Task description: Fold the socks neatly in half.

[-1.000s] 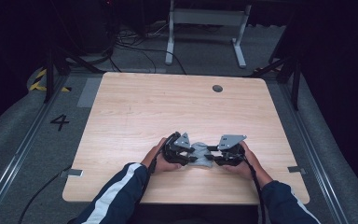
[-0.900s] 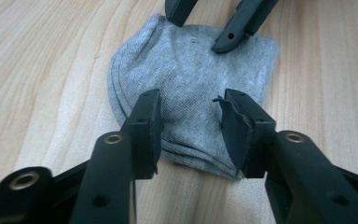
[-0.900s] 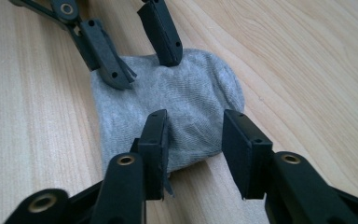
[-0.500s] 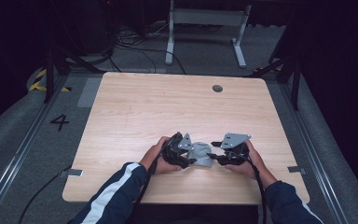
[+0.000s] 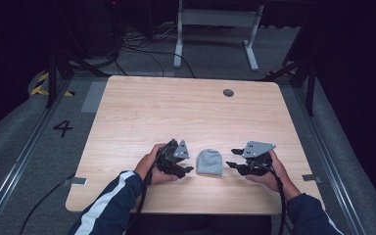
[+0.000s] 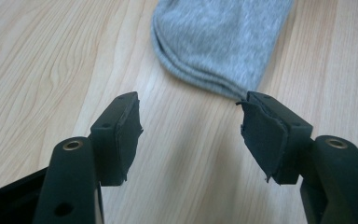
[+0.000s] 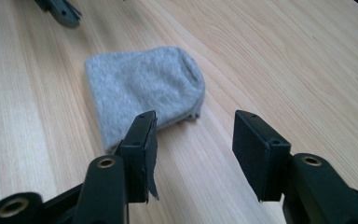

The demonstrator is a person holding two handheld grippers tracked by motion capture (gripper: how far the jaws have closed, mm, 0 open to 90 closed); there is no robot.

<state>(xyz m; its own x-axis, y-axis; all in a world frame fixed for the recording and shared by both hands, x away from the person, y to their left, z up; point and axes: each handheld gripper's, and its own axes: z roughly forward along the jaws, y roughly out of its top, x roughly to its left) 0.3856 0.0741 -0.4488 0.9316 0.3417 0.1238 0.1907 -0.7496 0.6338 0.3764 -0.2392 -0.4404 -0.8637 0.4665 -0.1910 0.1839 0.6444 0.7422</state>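
- The folded grey sock [image 5: 209, 162] lies flat on the counter [image 5: 176, 112], between both grippers.
- Left gripper [image 6: 189, 128] and right gripper [image 7: 193, 140]: jaws have just been opening, now wide, nothing between them.
- Best to draw both clear without snagging the fold.

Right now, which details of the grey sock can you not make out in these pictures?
- Sock, high view: too small to tell whether it is folded.
- Left gripper view: its far part is cut off by the top edge.
- Right gripper view: its near corner is hidden behind one tong pad.
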